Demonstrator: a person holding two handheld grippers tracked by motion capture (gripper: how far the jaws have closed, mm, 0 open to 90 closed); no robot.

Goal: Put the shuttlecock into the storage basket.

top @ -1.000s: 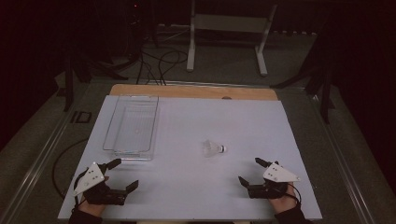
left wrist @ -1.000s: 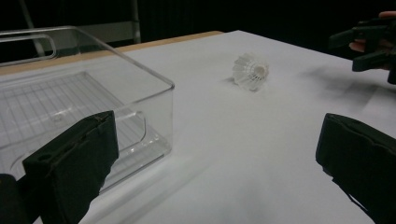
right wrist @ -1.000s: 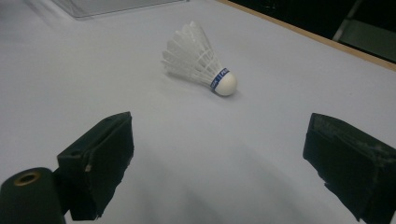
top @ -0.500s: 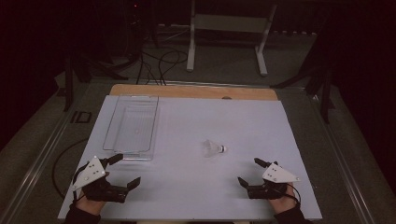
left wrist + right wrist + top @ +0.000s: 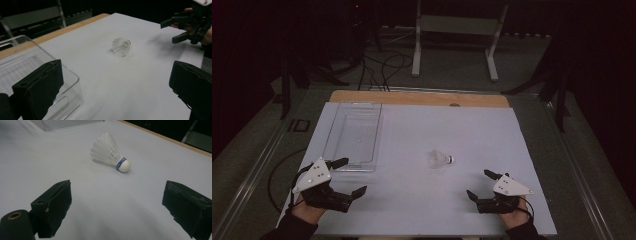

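Now we hold both grippers low at the near edge of the white table [image 5: 422, 125]; our left gripper [image 5: 343, 176] has its jaws spread wide with nothing between them, just beside the near end of the clear plastic bin [image 5: 354, 136]; our right gripper [image 5: 482, 184] is likewise wide and empty; the shuttlecock [image 5: 440, 159] lies on its side near the table's middle, apart from both, its white cork tip [image 5: 124, 166] banded in blue.
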